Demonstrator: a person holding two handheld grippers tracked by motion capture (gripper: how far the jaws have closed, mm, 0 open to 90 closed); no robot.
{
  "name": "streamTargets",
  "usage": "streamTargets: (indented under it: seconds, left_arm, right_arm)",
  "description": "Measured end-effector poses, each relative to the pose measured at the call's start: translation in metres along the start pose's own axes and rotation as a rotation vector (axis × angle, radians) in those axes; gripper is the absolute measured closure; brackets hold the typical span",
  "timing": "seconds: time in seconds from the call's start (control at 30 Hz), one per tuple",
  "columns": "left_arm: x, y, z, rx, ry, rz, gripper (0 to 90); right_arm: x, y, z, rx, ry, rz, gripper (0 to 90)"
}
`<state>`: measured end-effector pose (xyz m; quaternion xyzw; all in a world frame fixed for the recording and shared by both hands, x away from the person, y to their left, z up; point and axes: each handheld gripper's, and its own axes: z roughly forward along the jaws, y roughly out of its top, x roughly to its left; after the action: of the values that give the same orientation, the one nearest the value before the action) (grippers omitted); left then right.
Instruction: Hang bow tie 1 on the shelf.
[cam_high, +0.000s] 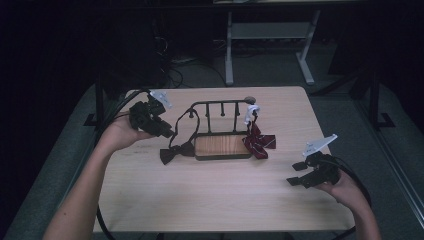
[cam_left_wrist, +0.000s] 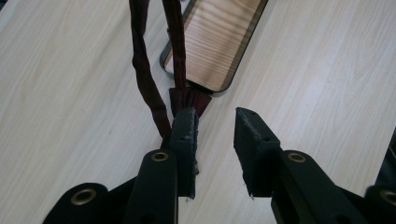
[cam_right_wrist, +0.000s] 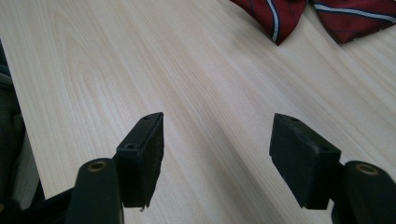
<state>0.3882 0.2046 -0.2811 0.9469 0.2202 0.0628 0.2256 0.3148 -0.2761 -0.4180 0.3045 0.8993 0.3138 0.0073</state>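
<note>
Pale wooden table (cam_high: 220, 195) amid dark room, grey floor (cam_high: 270, 70).

Black metal rack (cam_high: 220, 107) with wooden base (cam_high: 222, 146) stands mid-table, upright. Dark bow tie (cam_high: 176, 151) lies on the table at the base's left end, its strap (cam_high: 186, 120) looped up over the rack's left peg. Red striped bow tie (cam_high: 259, 142) lies at the base's right end, hanging from the rack's right end by a white strap (cam_high: 250, 114).
</note>
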Motion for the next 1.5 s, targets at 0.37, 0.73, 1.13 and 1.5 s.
streamTargets:
  seconds: [0.37,0.73,1.13,1.5]
  left_arm:
    - [-0.004,-0.018,0.013,0.004,-0.014,-0.003,65.1]
    - [-0.010,-0.034,0.018,-0.005,-0.015,-0.012,60.4]
    - [-0.016,-0.049,0.023,-0.021,-0.008,-0.016,54.8]
    - [-0.021,-0.061,0.028,-0.023,-0.011,-0.020,50.3]
  right_arm:
    - [0.000,-0.001,0.002,0.002,0.002,0.005,35.1]
    - [-0.001,-0.002,0.003,0.010,0.004,0.007,35.1]
    - [-0.001,-0.003,0.005,0.015,0.009,0.007,34.9]
    - [-0.001,-0.004,0.006,0.020,0.010,0.011,34.8]
